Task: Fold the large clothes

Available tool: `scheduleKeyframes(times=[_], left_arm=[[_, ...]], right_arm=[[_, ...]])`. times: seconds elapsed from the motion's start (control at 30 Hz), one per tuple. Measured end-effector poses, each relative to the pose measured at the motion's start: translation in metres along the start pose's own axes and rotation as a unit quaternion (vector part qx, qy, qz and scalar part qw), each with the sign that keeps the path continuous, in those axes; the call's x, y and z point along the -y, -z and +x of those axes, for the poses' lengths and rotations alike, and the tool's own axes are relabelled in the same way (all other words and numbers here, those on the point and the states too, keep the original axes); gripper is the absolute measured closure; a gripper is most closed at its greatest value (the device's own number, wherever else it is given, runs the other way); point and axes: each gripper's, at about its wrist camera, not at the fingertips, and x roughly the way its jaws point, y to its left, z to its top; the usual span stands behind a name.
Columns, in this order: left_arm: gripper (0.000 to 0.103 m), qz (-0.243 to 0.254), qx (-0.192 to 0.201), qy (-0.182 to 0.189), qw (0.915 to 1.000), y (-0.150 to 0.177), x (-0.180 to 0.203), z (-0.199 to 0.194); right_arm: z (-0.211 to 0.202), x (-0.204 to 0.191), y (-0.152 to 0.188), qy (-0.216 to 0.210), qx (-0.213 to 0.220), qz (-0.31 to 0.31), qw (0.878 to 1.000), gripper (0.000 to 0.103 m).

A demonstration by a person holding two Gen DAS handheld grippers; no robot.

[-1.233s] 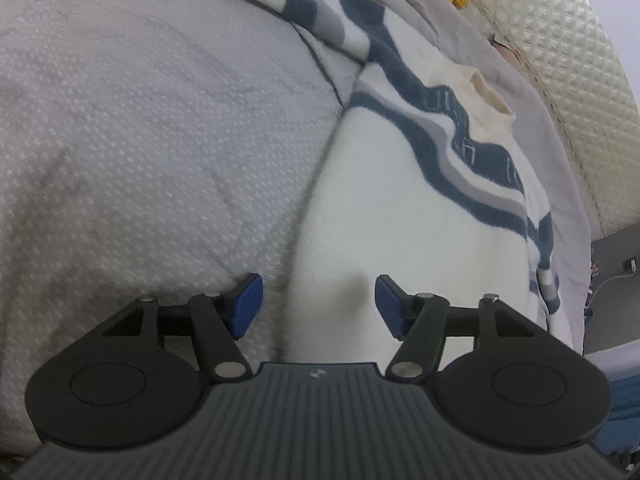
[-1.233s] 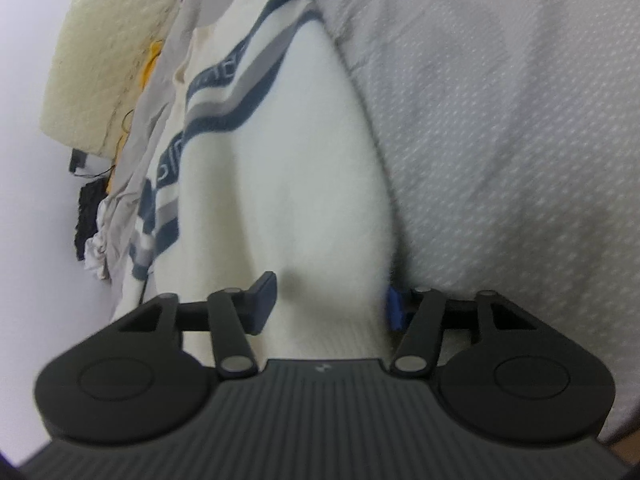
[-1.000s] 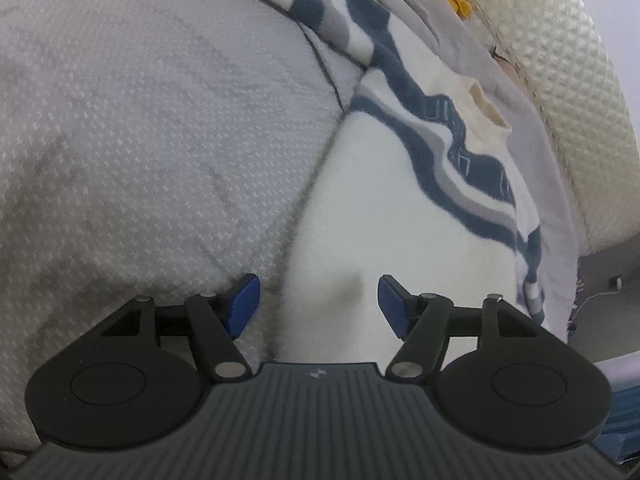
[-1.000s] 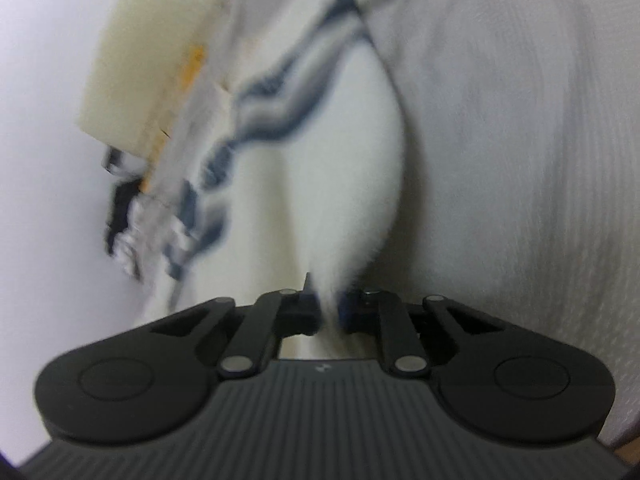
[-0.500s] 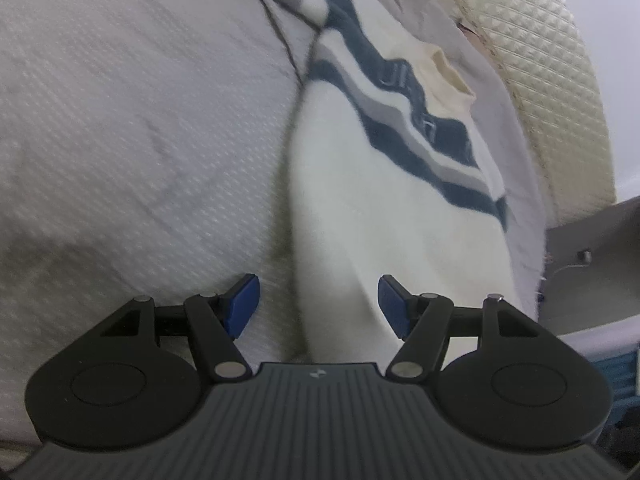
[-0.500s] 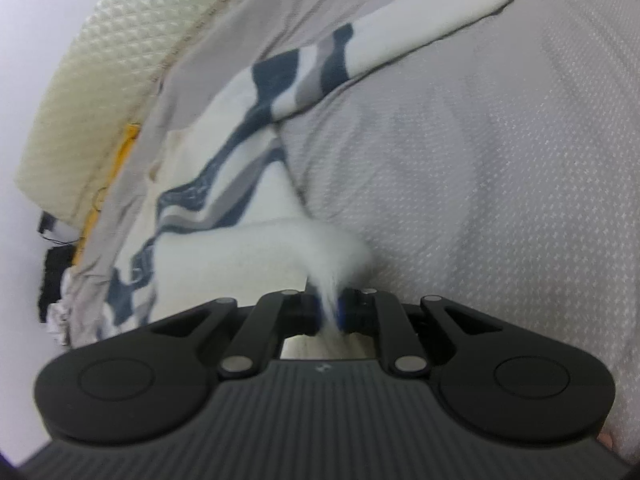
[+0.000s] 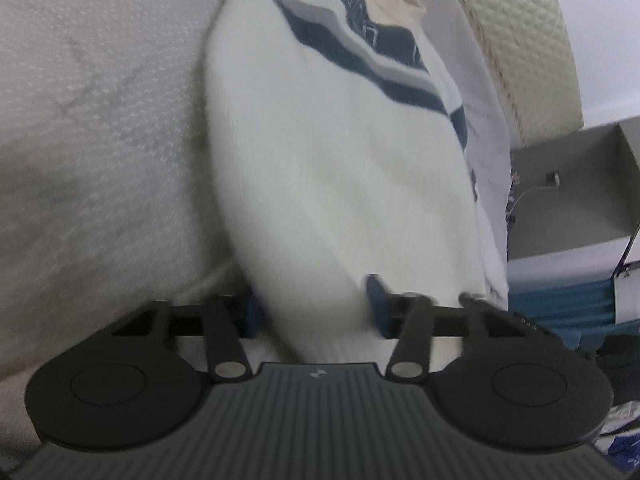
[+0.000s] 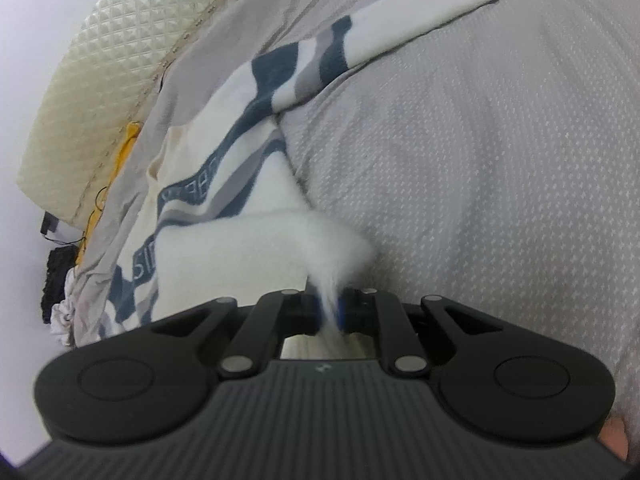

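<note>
A white fleece sweater with navy and grey wavy stripes lies on a grey bedspread, collar toward the headboard. My left gripper is open, its blue pads either side of the sweater's bottom hem, which fills the gap between them. My right gripper is shut on the other hem corner of the sweater and holds it lifted and folded over the body. One striped sleeve stretches away to the upper right.
A cream quilted headboard runs along the bed's far side and also shows in the right wrist view. A grey box and blue items stand beside the bed. Yellow fabric and dark clutter sit by the headboard.
My right gripper shut on the hem corner and lifted it up over the sweater. My left gripper moved forward so that the hem now lies between its open pads.
</note>
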Motion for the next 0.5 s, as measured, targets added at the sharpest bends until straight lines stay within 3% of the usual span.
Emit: scheduleKeyframes(times=[0.07, 0.1, 0.3, 0.5], left_arm=[[0.090, 0.001, -0.005, 0.004, 1.0000, 0.000, 0.000, -0.015], [0.092, 0.004, -0.002, 0.005, 1.0000, -0.002, 0.001, -0.023], [0.095, 0.022, 0.025, 0.021, 0.9992, -0.020, 0.014, -0.086], [0.095, 0.038, 0.014, -0.049, 0.9980, -0.036, 0.010, -0.118]], right_arm=[[-0.005, -0.003, 0.001, -0.008, -0.008, -0.001, 1.000, 0.092], [-0.008, -0.006, 0.002, -0.012, -0.010, -0.005, 1.000, 0.092], [-0.042, -0.042, 0.012, -0.041, -0.032, -0.093, 0.994, 0.092], [-0.058, -0.084, 0.024, -0.026, -0.085, -0.197, 0.976, 0.092]])
